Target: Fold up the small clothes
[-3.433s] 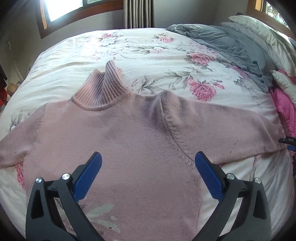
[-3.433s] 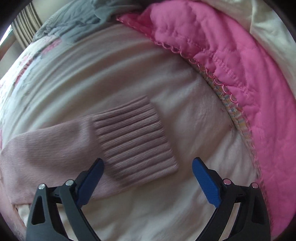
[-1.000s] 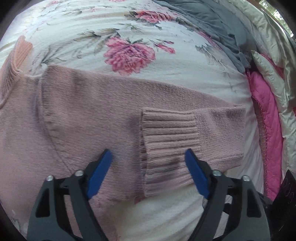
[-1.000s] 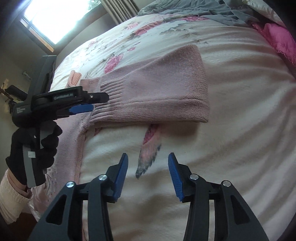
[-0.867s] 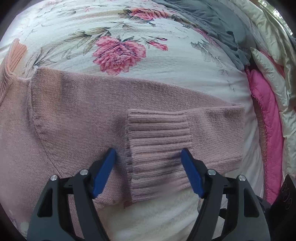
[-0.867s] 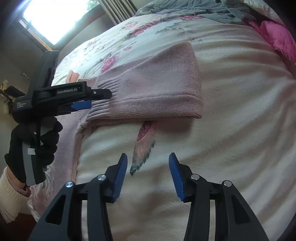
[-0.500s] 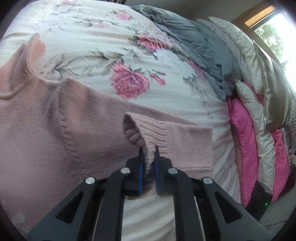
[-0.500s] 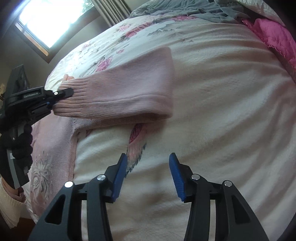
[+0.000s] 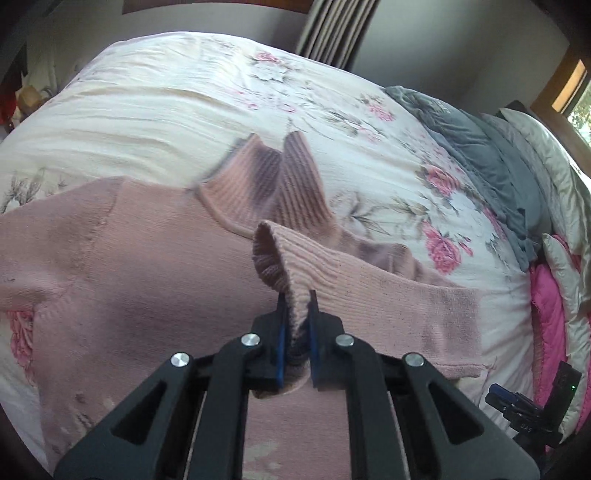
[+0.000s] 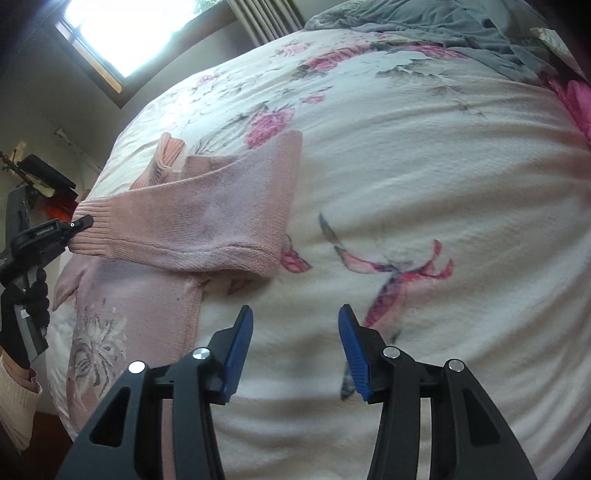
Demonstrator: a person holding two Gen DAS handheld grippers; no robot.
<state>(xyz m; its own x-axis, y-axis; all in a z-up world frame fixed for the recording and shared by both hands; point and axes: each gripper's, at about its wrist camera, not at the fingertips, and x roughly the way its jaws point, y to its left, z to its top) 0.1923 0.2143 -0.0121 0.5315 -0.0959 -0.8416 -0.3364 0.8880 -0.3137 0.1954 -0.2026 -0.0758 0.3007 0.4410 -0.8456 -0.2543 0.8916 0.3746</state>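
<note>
A pink knitted sweater (image 9: 122,280) with a ribbed turtleneck collar (image 9: 266,188) lies flat on a floral bedspread (image 9: 155,110). My left gripper (image 9: 295,321) is shut on the ribbed cuff (image 9: 291,258) of the sweater's right sleeve (image 9: 417,306), holding it lifted over the chest below the collar. In the right wrist view the sleeve (image 10: 221,218) is doubled back across the body, with the left gripper (image 10: 79,223) pinching its cuff at the far left. My right gripper (image 10: 295,332) hovers open over bare bedspread, just right of the sweater's side seam (image 10: 194,306), with nothing between its fingers.
A grey blanket (image 9: 476,147) and pale pillows (image 9: 546,162) lie at the bed's right, with a bright pink quilt (image 9: 554,314) beside them. A window (image 10: 136,33) and curtain sit behind the bed. A gloved hand (image 10: 22,314) holds the left gripper.
My left gripper closed on the sleeve cuff and has carried it leftward over the sweater's chest toward the collar. My right gripper stayed open, hovering over the bedspread.
</note>
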